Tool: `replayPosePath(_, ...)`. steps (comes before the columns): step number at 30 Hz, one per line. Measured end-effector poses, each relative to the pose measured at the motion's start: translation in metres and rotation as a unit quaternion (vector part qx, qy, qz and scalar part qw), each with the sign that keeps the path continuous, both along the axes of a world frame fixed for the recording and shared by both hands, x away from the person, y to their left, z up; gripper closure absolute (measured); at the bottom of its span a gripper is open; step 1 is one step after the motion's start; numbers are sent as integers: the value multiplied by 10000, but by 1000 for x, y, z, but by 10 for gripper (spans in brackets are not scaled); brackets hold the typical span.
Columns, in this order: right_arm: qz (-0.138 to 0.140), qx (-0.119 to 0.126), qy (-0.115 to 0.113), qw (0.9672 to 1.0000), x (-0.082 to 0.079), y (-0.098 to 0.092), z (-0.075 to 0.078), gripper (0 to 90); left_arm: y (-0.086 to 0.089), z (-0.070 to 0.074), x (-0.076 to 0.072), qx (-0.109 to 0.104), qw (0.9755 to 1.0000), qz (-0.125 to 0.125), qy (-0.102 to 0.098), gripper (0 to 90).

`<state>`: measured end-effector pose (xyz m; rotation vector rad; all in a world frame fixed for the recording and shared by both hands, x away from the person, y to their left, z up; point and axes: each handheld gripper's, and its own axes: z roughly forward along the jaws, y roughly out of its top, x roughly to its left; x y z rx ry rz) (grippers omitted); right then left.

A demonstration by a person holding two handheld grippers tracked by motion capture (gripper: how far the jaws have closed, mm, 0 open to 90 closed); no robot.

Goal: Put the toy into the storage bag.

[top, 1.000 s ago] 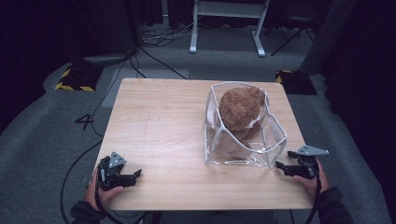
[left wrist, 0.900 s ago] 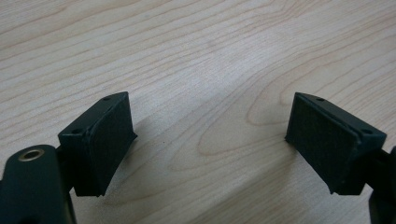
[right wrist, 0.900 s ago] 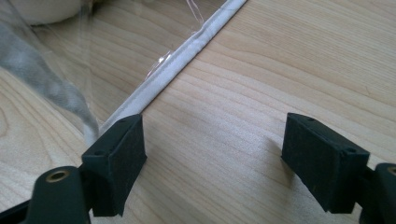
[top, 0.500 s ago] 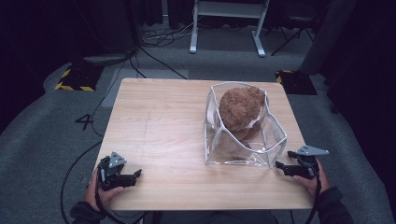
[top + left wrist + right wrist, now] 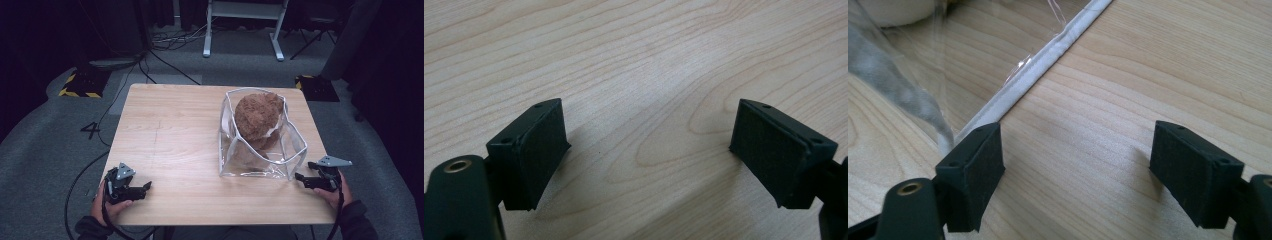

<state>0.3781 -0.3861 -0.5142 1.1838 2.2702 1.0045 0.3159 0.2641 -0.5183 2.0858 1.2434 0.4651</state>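
A clear plastic bag [image 5: 260, 155] with white edging stands open on the right half of the wooden table [image 5: 170, 145]. Inside it sits a brown plush toy [image 5: 257, 117] with a pale patch. My right gripper [image 5: 300, 178] rests open on the table just right of the bag's near corner. In the right gripper view its jaws are wide apart, with the bag's white seam [image 5: 1048, 55] just ahead of the left jaw. My left gripper [image 5: 146, 186] lies open at the table's near left corner, over bare wood [image 5: 649, 100].
The table's near edge runs just behind both hands. Grey carpet surrounds the table, with black cables [image 5: 90, 165] on the floor at left. A white stand's legs [image 5: 240, 30] and yellow-black striped blocks [image 5: 77, 85] are beyond the far edge.
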Motion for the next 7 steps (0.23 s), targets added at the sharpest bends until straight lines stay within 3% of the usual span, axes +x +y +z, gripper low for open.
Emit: replayPosePath(7,-1,0,2,10000,0,0,0,214,0,0,0,1,10000,0,0,148)
